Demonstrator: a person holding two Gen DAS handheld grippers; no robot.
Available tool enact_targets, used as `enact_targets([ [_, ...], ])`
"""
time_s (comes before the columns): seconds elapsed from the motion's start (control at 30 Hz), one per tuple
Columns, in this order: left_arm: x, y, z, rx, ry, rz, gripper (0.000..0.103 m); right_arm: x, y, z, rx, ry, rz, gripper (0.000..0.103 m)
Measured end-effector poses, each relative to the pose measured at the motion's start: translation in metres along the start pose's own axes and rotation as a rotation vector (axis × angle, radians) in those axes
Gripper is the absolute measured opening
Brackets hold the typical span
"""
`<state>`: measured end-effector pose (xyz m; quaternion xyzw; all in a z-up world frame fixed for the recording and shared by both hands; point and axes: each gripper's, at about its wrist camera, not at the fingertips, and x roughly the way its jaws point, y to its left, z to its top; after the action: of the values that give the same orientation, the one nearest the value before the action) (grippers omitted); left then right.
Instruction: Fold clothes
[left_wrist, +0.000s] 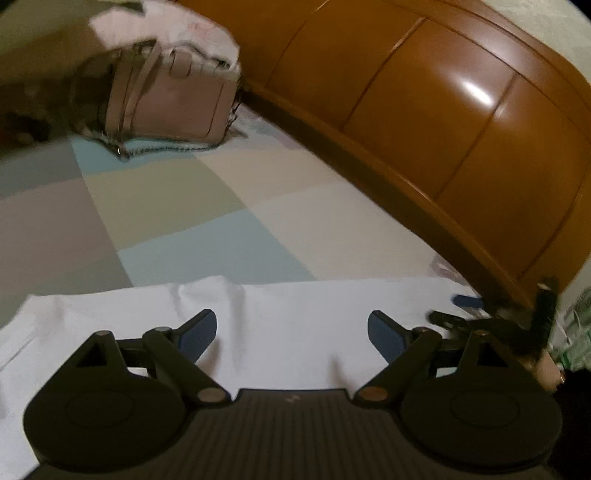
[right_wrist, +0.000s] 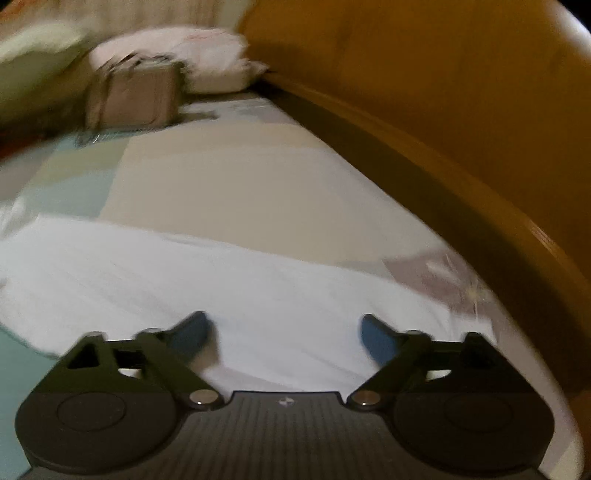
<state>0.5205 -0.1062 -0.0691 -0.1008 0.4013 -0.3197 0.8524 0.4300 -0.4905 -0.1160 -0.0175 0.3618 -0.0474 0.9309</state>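
Note:
A white garment lies flat on the bed, spread across the lower part of the left wrist view. It also shows in the right wrist view, blurred. My left gripper is open and empty just above the garment. My right gripper is open and empty over the garment too. The right gripper also shows in the left wrist view at the garment's right end, near the headboard.
The bed has a pastel checked sheet. A brown wooden headboard runs along the right. A pink handbag and a white pillow sit at the far end of the bed.

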Motion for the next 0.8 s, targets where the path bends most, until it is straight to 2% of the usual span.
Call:
enact_targets([
  [0.07, 0.023, 0.017, 0.003, -0.057, 0.040, 0.039, 0.089, -0.002, -0.003, -0.003, -0.014, -0.011, -0.013, 0.096],
  [0.13, 0.035, 0.036, 0.004, -0.109, 0.025, 0.127, 0.088, -0.002, -0.005, -0.005, -0.011, -0.014, -0.004, 0.096],
  [0.43, 0.021, 0.012, 0.016, -0.101, -0.027, 0.126, 0.088, 0.001, -0.017, -0.005, 0.002, -0.025, 0.005, 0.101],
  [0.47, 0.021, 0.003, 0.015, -0.092, -0.007, 0.093, 0.088, 0.000, -0.017, -0.006, 0.005, -0.026, 0.005, 0.101],
  [0.8, 0.037, -0.005, 0.021, -0.092, 0.001, 0.109, 0.088, -0.010, -0.025, -0.017, 0.016, -0.037, 0.005, 0.103],
])
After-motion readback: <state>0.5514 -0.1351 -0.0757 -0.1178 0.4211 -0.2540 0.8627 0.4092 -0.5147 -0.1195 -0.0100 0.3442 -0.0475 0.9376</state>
